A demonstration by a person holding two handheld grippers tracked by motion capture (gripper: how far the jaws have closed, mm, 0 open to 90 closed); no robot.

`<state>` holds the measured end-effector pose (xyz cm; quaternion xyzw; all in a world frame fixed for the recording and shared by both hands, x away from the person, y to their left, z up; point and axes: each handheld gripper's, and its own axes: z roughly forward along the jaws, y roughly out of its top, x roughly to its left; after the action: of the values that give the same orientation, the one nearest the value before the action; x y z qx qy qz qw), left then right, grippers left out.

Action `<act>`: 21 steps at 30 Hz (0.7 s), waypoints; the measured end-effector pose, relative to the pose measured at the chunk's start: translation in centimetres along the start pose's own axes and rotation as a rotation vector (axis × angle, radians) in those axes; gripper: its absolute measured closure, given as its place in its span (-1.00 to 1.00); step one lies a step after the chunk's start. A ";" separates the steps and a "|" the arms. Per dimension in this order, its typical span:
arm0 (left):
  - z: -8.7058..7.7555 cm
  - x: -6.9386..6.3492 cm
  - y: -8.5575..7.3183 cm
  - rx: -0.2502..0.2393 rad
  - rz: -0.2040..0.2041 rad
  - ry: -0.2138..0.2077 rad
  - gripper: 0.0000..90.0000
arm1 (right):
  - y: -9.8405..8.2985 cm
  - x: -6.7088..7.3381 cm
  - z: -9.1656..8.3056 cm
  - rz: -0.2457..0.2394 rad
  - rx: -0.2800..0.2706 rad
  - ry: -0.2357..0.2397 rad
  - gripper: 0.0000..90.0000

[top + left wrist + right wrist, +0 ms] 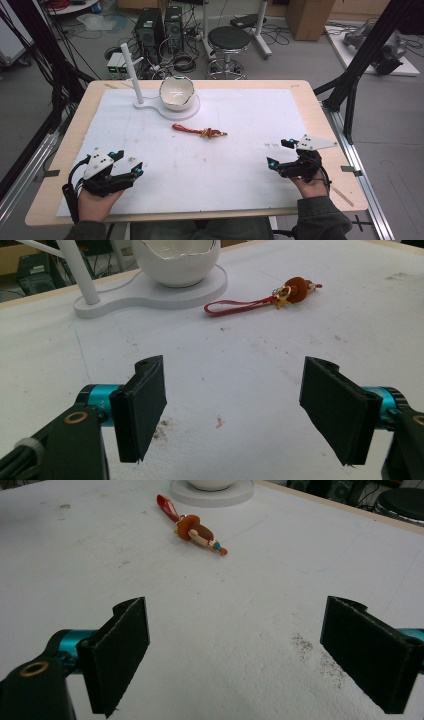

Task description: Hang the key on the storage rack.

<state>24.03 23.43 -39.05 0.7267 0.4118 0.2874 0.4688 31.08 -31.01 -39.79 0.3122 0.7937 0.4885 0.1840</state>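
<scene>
Both handheld grippers rest at the near edge of the white table mat (240, 165), well apart from each other. I read the left gripper (129, 162) at the near left corner, its black jaws spread wide with nothing between the pads; the left gripper view confirms bare mat between them. I read the right gripper (278, 153) at the near right, jaws likewise spread wide and holding nothing.

I locate the task item, a small keychain charm with a red cord loop and a brown-and-orange figure (200, 131), lying flat on the mat near the centre, beyond both grippers and touching neither. Its red loop points toward the left side, the figure toward the right.

Behind the charm stands a white egg-shaped bowl (176, 92) on a flat white base (186, 114) with an upright white post (131, 70).
</scene>
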 end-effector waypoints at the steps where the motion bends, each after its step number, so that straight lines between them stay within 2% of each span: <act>1: 0.0 0.0 0.0 0.000 -0.002 -0.001 -0.40 | 0.0 0.0 0.0 0.000 0.000 0.000 -0.74; 18: 0.0 0.0 0.0 -0.002 0.001 -0.002 -0.41 | 0.2 -0.1 0.3 0.013 0.000 0.012 -0.74; 21: 0.0 0.0 0.0 -0.004 0.003 0.000 -0.41 | 0.4 0.0 0.4 0.002 -0.003 0.014 -0.74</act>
<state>24.02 23.48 -39.02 0.7265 0.4103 0.2888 0.4696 31.44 -30.60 -39.59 0.3094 0.7940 0.4920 0.1783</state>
